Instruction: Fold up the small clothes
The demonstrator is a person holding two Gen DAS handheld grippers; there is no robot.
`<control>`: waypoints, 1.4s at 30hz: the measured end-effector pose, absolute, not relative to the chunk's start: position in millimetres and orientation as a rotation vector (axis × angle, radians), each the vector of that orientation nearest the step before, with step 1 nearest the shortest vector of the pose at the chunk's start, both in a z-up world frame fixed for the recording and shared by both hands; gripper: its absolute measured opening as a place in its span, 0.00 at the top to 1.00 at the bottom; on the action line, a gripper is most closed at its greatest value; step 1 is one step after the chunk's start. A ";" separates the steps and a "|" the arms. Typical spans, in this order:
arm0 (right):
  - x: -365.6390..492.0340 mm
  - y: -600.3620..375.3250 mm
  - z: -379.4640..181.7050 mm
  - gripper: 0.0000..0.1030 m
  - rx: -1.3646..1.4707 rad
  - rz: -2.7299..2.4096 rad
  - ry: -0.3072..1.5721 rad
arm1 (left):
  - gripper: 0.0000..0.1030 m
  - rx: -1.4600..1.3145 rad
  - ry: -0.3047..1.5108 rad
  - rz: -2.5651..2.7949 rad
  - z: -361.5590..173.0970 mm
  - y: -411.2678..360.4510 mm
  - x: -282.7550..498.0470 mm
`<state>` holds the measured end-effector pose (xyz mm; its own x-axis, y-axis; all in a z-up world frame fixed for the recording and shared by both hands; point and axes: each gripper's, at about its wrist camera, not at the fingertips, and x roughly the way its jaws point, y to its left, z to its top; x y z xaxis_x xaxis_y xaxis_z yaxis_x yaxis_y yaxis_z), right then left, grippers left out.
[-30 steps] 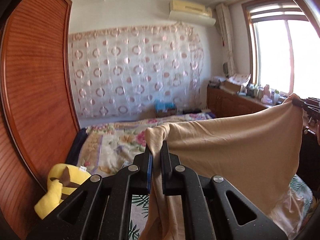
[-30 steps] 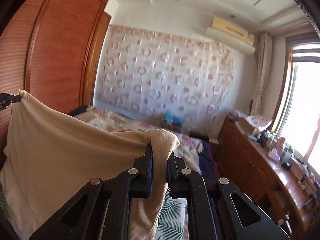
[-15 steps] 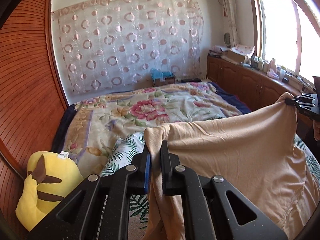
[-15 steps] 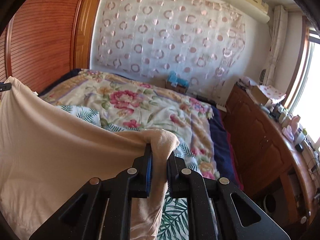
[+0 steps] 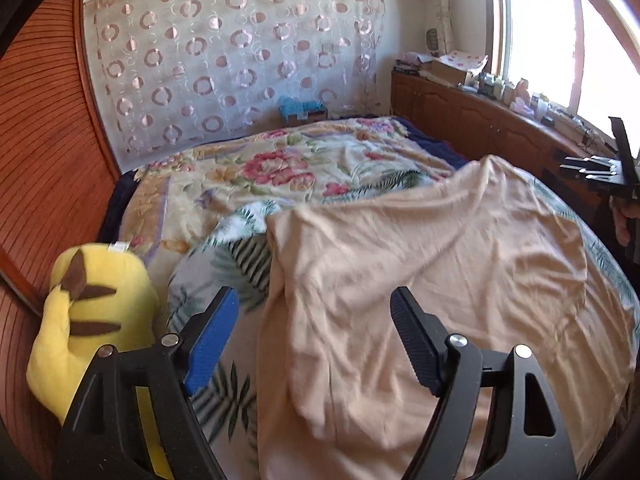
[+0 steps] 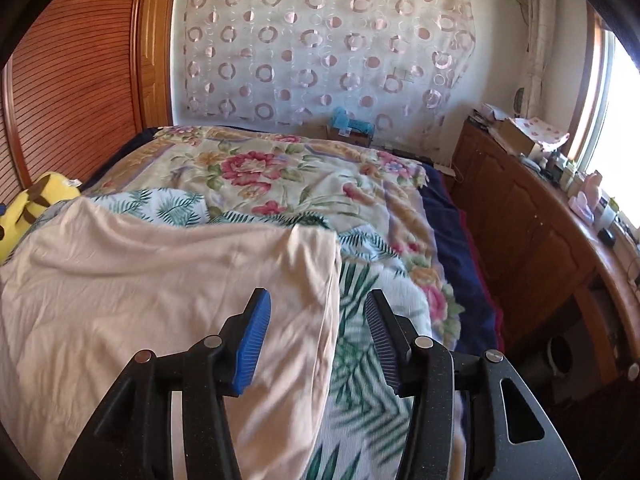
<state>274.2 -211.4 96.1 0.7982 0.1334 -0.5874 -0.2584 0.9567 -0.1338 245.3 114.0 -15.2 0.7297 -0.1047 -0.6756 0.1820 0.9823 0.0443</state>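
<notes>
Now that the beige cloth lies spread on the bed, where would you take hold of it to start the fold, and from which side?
Grip the beige cloth at its two far corners, coming from above: they lie flat and free on the bed, so each can be pinched and drawn back towards the near edge.

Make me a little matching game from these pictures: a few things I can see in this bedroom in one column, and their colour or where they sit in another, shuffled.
Things:
1. cloth
2. plush toy
3. cabinet
4. quilt

Descriptions:
A. yellow, by the wooden wardrobe
B. floral, covering the bed's far part
C. beige, spread on the bed
D. brown wood, under the window

Pairs: 1-C, 2-A, 3-D, 4-B
</notes>
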 end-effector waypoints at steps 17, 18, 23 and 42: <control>109.3 -243.7 44.8 0.50 -0.154 0.291 0.754 | 0.23 -0.005 0.780 -0.086 -51.2 151.1 101.7; 106.0 -245.4 43.1 0.50 -0.151 0.294 0.769 | 0.23 -0.018 0.785 -0.083 -54.4 154.1 97.7; 95.4 -257.9 50.3 0.50 -0.142 0.278 0.767 | 0.23 -0.069 0.826 -0.072 -72.1 163.2 83.6; 105.5 -259.4 36.9 0.50 -0.115 0.282 0.758 | 0.46 -0.099 0.863 -0.107 -88.8 160.7 87.3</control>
<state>105.5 -259.4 36.9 0.6908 0.2103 -0.6917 -0.2925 0.9563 -0.0014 87.3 160.7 -88.8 0.6451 -0.1336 -0.7523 0.0534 0.9901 -0.1299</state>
